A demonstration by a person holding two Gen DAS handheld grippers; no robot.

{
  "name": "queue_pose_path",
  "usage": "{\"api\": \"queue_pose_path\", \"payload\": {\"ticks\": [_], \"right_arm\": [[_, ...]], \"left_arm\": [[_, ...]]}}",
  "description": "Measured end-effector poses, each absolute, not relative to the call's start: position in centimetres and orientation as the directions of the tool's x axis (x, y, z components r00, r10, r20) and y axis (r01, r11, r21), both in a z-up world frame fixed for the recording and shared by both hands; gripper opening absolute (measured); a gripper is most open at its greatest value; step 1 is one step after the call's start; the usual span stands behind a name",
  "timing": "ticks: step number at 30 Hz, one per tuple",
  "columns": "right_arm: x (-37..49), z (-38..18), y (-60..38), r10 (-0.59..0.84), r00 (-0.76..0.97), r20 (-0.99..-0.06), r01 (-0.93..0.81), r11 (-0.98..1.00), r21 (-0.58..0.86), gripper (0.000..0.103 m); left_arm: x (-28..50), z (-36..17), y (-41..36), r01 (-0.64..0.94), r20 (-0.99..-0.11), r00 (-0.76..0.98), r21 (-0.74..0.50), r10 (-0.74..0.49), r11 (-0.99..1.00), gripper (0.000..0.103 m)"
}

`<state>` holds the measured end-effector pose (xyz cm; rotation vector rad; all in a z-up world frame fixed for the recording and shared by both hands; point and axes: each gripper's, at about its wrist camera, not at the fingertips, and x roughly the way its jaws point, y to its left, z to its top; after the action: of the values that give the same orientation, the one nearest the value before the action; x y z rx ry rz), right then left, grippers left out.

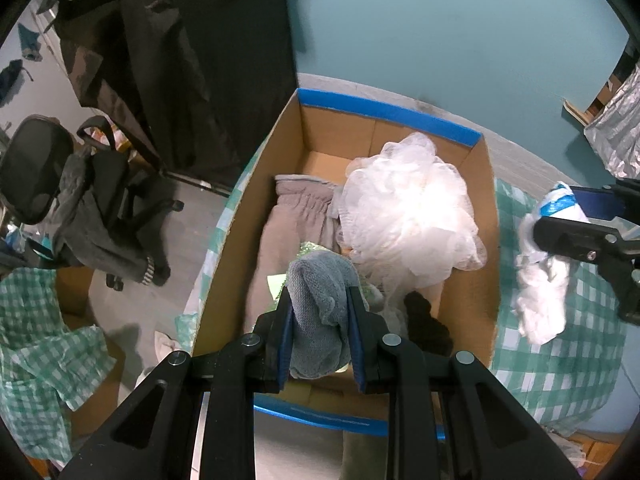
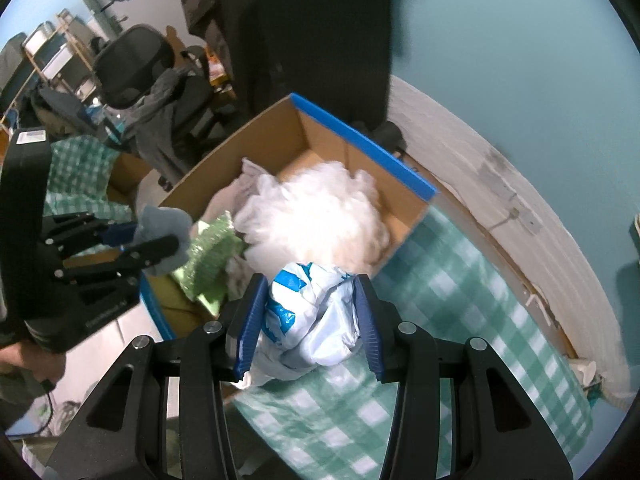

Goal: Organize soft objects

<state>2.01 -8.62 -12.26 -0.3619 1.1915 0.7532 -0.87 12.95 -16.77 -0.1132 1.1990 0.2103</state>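
A cardboard box (image 1: 224, 248) with blue rims sits on a green checked cloth. Inside lie a white mesh puff (image 1: 412, 208), a grey garment (image 1: 292, 216), a green spongy piece (image 2: 212, 252) and a black item (image 1: 428, 324). My left gripper (image 1: 320, 300) is shut on a grey-blue knit cloth (image 1: 320, 304), held above the box's near end. My right gripper (image 2: 310, 292) is shut on a crumpled white and blue plastic bag (image 2: 316, 320), held over the cloth just right of the box (image 2: 360, 136). The bag also shows in the left wrist view (image 1: 540, 292).
A black office chair (image 1: 60, 200) draped with dark clothes stands left of the table. A black curtain (image 1: 224, 60) hangs behind the box. A teal wall lies beyond. Green checked cloth (image 2: 460, 320) covers the table right of the box.
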Motion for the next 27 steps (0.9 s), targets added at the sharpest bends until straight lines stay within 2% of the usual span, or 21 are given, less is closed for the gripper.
{"api": "queue_pose_path", "payload": {"ticks": [10, 13, 15, 17, 20, 24, 27], "right_arm": [[1.4, -14.9, -4.5, 0.31, 0.122, -0.943, -0.715, 0.687, 0.133, 0.043], [1.1, -15.5, -4.0, 0.304, 0.107, -0.947, -0.716, 0.684, 0.139, 0.045], [0.9, -15.9, -3.8, 0.3, 0.092, -0.95, -0.716, 0.682, 0.146, 0.046], [0.8, -16.2, -3.7, 0.296, 0.083, -0.952, -0.714, 0.684, 0.15, 0.056], [0.7, -15.9, -3.8, 0.294, 0.103, -0.95, -0.707, 0.694, 0.139, 0.065], [1.0, -15.3, -4.3, 0.302, 0.121, -0.946, -0.686, 0.714, 0.14, 0.067], [1.2, -14.7, -5.0, 0.304, 0.142, -0.942, -0.67, 0.73, 0.134, 0.068]], "left_arm": [[-0.4, -18.4, 15.0, -0.206, -0.944, 0.32, 0.015, 0.082, 0.978, 0.027], [-0.3, -18.8, 15.2, -0.195, -0.948, 0.31, 0.014, 0.075, 0.981, 0.032], [-0.4, -18.7, 15.1, -0.185, -0.946, 0.313, 0.024, 0.082, 0.982, 0.04], [-0.4, -18.6, 15.1, -0.175, -0.944, 0.319, 0.027, 0.083, 0.984, 0.047], [-0.5, -18.3, 15.2, -0.169, -0.941, 0.329, 0.029, 0.084, 0.985, 0.053], [-0.5, -18.0, 15.6, -0.171, -0.936, 0.341, 0.027, 0.085, 0.985, 0.066], [-0.6, -17.4, 15.6, -0.174, -0.932, 0.352, 0.028, 0.089, 0.984, 0.068]]}}
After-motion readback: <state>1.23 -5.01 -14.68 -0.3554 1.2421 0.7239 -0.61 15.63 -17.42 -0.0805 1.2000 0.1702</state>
